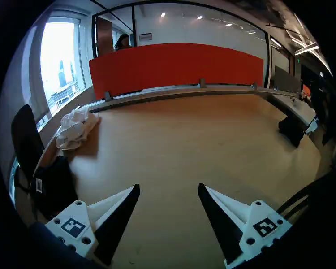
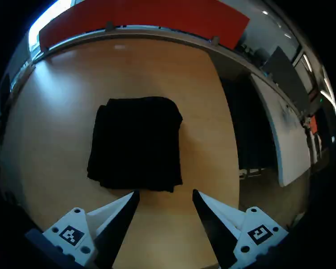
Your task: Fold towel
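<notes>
The right gripper (image 2: 165, 193) is released: its two fingers stand spread apart with nothing between them, and bare table (image 2: 51, 116) shows in the gap. The left gripper (image 1: 168, 186) is likewise released and empty, with its fingers wide apart above the wood surface. In the right gripper view, the black towel (image 2: 136, 141) lies flat on the table between the right gripper's fingertips and the red divider (image 1: 177, 65). The towel's near edge is just beyond the fingertips and does not touch them. The towel forms a compact, roughly square block, and stacked layers show along the edge that lies on the left of that view. Judged from this shape, the folding appears complete or nearly so. At most, a final halving or a squaring of the slightly uneven near corners remains. In the left gripper view, a crumpled white cloth (image 1: 76, 127) lies on the table near the left end of the red divider, unfolded. Whether it belongs to the task cannot be determined.
</notes>
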{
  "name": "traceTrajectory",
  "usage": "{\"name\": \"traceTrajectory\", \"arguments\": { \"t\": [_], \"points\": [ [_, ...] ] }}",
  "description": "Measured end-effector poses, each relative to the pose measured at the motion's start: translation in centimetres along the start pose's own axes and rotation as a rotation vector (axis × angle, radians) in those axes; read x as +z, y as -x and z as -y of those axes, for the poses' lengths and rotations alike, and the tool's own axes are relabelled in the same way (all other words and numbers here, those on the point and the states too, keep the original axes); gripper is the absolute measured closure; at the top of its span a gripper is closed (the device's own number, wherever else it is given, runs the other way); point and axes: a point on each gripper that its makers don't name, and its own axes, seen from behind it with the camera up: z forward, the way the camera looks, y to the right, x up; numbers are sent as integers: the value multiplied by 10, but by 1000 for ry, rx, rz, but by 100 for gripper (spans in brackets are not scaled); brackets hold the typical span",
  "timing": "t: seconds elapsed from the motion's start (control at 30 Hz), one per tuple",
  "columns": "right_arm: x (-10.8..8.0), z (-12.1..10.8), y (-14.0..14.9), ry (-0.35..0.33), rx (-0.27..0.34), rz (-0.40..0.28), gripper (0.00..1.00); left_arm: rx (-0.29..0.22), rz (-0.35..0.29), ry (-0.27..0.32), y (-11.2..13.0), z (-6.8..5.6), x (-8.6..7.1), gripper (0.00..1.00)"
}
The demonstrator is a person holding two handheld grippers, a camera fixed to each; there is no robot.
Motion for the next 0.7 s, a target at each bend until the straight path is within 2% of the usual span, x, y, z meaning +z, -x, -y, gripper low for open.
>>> {"name": "traceTrajectory", "arguments": {
  "t": [0.3, 0.7],
  "points": [
    [-2, 10, -4, -6, 82, -40, 9, -5, -6, 1, -3, 2, 0, 4],
    [-4, 18, -19, 0, 282, -101, 9, -10, -14, -8, -6, 9, -1, 4]
  ]
}}
